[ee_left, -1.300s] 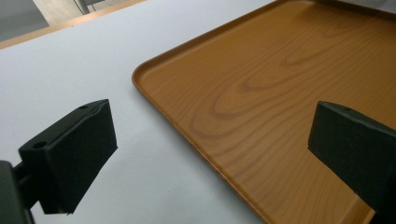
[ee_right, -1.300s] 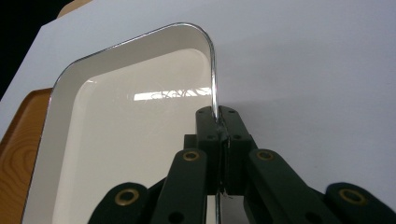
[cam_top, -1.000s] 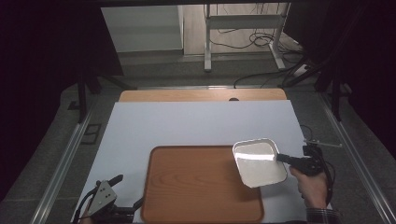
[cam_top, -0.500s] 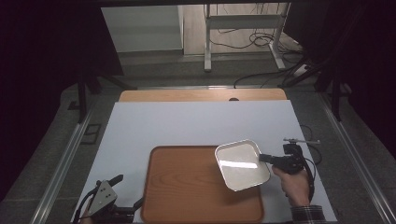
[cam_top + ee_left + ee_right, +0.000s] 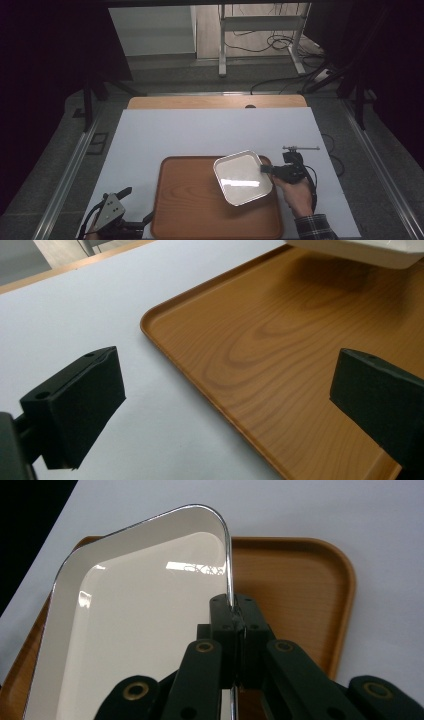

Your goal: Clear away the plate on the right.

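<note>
The right gripper (image 5: 266,170), jaws clamped on the dish (image 5: 242,177) rim, has carried it leftward over the tray (image 5: 190,210), probably to set it down, while the left gripper (image 5: 131,210) waits with jaws apart.

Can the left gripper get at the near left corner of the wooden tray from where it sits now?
Probably yes: the left gripper sits open beside the wooden tray, nothing between; the white dish is off in the right gripper.

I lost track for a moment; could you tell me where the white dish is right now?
In the high view the white dish is over the right part of the wooden tray, its right rim pinched by the right tool.
</note>
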{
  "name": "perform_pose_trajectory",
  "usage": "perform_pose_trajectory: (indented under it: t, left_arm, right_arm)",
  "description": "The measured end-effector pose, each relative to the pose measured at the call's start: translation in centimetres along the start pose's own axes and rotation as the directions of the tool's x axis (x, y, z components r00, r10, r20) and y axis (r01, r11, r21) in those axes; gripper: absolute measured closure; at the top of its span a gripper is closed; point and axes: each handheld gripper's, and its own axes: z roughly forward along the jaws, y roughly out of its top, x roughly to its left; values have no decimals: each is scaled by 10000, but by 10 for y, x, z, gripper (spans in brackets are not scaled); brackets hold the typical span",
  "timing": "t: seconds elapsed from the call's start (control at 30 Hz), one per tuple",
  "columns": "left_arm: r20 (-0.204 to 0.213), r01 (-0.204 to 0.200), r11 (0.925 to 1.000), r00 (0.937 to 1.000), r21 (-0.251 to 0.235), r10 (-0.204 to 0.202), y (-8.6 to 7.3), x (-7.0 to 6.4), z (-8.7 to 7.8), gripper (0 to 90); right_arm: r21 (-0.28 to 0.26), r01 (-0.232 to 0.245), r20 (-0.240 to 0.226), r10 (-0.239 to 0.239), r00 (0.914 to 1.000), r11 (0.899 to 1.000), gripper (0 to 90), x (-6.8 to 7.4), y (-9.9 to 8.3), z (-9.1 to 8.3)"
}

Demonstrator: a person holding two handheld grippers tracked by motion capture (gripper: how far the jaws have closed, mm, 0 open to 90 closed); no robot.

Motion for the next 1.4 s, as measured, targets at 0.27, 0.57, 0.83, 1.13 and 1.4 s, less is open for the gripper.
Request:
perform_pose_trajectory:
  t: [0.27, 0.57, 0.83, 1.13, 1.4]
  left_arm:
    - [20, -36, 10000, 10000, -15, 36, 0, 0, 0, 9]
    - [24, -48, 10000, 10000, -8, 48, 0, 0, 0, 8]
    - [26, -64, 10000, 10000, -6, 64, 0, 0, 0, 9]
    - [33, -80, 10000, 10000, -20, 80, 0, 0, 0, 9]
    - [29, -78, 10000, 10000, -30, 78, 0, 0, 0, 8]
  right_arm:
    - [175, 153, 46, -153, 9999, 9997, 884, 11, 2, 18]
    - [362, 316, 112, -320, 9994, 9988, 884, 23, 5, 37]
    - [616, 351, 379, -375, 9986, 9975, 884, 30, 4, 56]
    - [852, 473, 659, -530, 9964, 9952, 881, 29, 2, 65]
    - [573, 1112, 694, -1151, 9909, 9921, 719, 32, 2, 60]
